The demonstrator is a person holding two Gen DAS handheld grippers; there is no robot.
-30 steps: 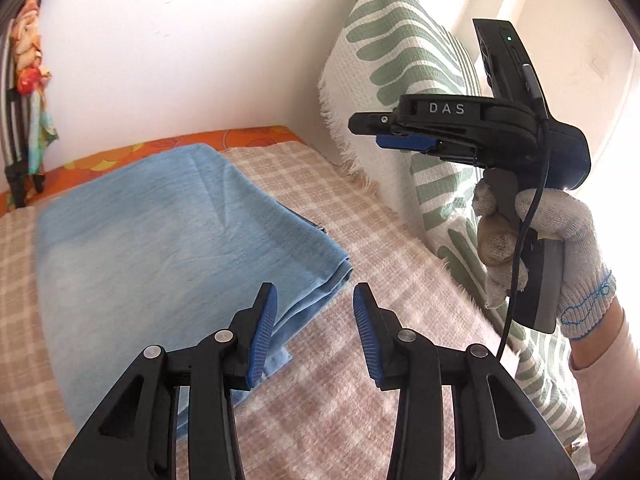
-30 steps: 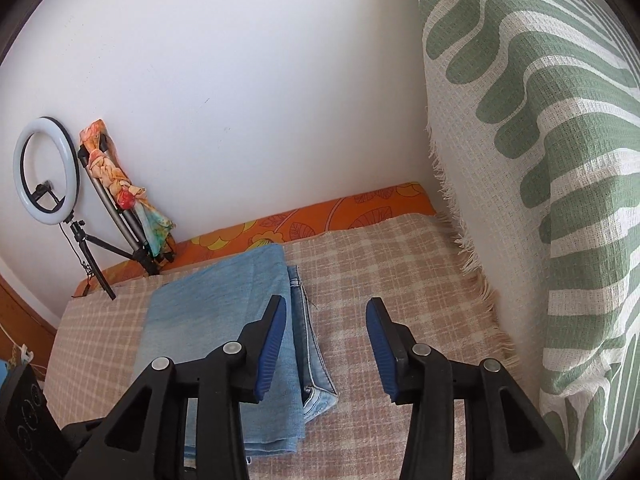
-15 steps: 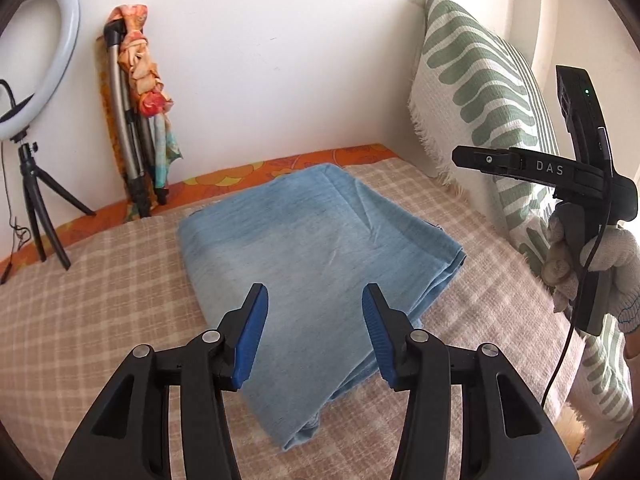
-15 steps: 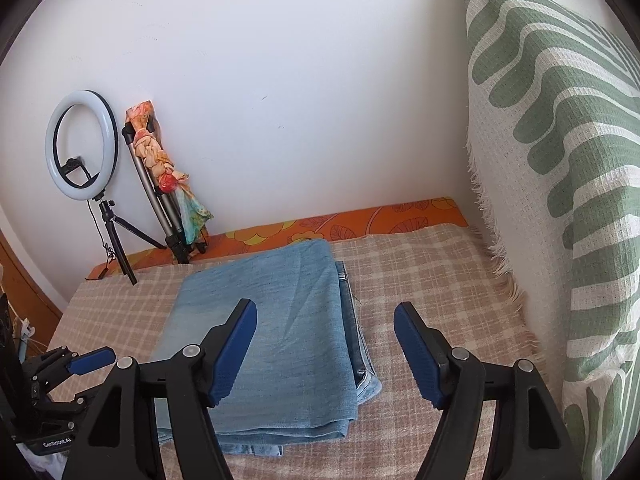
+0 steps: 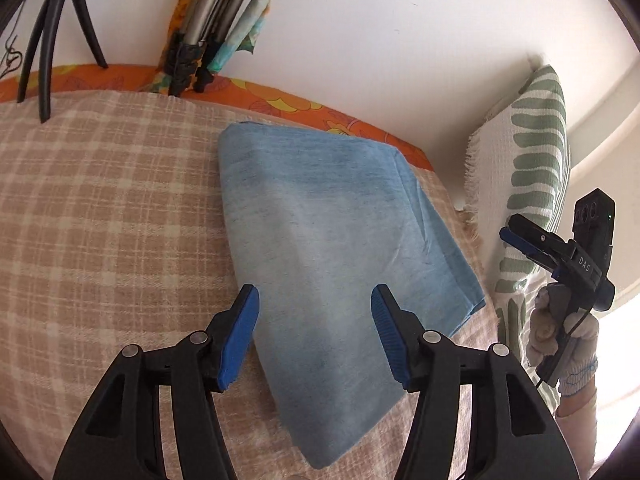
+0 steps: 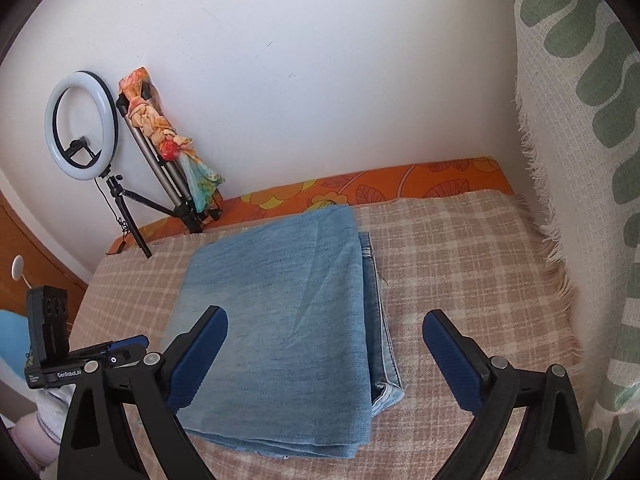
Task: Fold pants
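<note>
Both grippers, left [image 5: 315, 336] and right [image 6: 326, 356], now lower over folded pants [image 6: 280, 312], jaws opening, empty.

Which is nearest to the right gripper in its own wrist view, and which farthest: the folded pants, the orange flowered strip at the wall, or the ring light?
From the right gripper, whose jaws are opening with nothing held:
1. Folded pants: directly below and ahead, on the checked blanket.
2. Orange flowered strip: beyond the pants, along the wall.
3. Ring light: far left, by the wall.
</note>
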